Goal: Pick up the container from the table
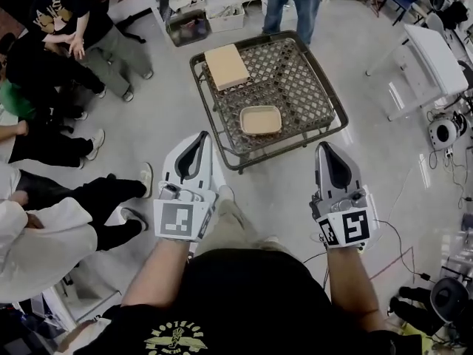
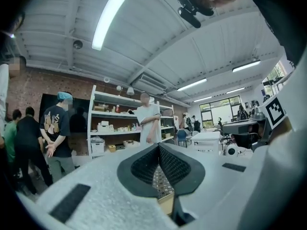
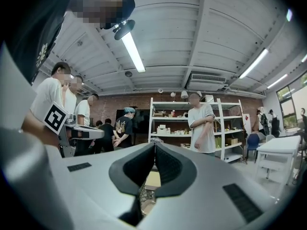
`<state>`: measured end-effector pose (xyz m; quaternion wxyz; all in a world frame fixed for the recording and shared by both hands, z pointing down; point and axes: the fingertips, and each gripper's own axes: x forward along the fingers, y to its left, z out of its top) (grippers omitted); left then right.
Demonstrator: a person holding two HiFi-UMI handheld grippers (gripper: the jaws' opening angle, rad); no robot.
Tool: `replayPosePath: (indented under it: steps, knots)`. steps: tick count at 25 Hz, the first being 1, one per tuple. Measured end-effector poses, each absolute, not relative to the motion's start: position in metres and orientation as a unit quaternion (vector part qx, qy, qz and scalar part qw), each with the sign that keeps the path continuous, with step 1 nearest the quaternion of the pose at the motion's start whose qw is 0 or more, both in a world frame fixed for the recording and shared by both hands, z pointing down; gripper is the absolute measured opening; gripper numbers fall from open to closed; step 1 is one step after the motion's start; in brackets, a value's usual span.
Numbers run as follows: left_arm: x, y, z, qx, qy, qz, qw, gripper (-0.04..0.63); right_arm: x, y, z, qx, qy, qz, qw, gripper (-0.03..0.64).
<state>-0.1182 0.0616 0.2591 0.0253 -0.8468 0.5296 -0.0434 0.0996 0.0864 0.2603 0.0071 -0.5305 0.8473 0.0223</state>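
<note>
**Left tongs** [image 2: 158, 145]: clenched, with nothing grasped. The two dark ribbed pads [image 2: 143, 169] meet at the tip. A narrow slot lies open below the contact point, and through it a patch of lattice and a beige edge show.

**Right tongs** [image 3: 154, 144]: likewise clenched on nothing, with the pads in contact at the tip. A pale tan shape shows through the slot beneath.

**Position, head view:** the left tongs [image 1: 199, 136] and right tongs [image 1: 326, 148] are level with each other and well apart. Both tips point forward towards the surface and stop short of its near rim, over the pale floor.

**Surface** [image 1: 295, 80]: a square, dark metal-framed stand with an open lattice top.

**Task item:** the shallow beige rectangular container [image 1: 261, 120] lies on the lattice near the front edge, roughly centred. Neither tool touches it.

**Other item:** a flat tan rectangular block [image 1: 226, 66] lies at the far left corner, apart from the container.

**Surroundings:**
- A person in blue jeans [image 1: 295, 2] stands just beyond the far side.
- Several people in dark clothing [image 1: 52, 43] sit at the left.
- A white shelving unit [image 1: 203, 9] stands behind.
- A white table [image 1: 432, 65] stands at the right
</note>
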Motion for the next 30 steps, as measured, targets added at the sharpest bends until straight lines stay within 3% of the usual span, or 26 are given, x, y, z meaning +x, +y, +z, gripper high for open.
replayPosePath:
  steps: [30]
  knots:
    - [-0.128, -0.099, 0.314, -0.899, 0.432, -0.067, -0.028, 0.009, 0.073, -0.058, 0.272, -0.59, 0.806, 0.012, -0.037, 0.011]
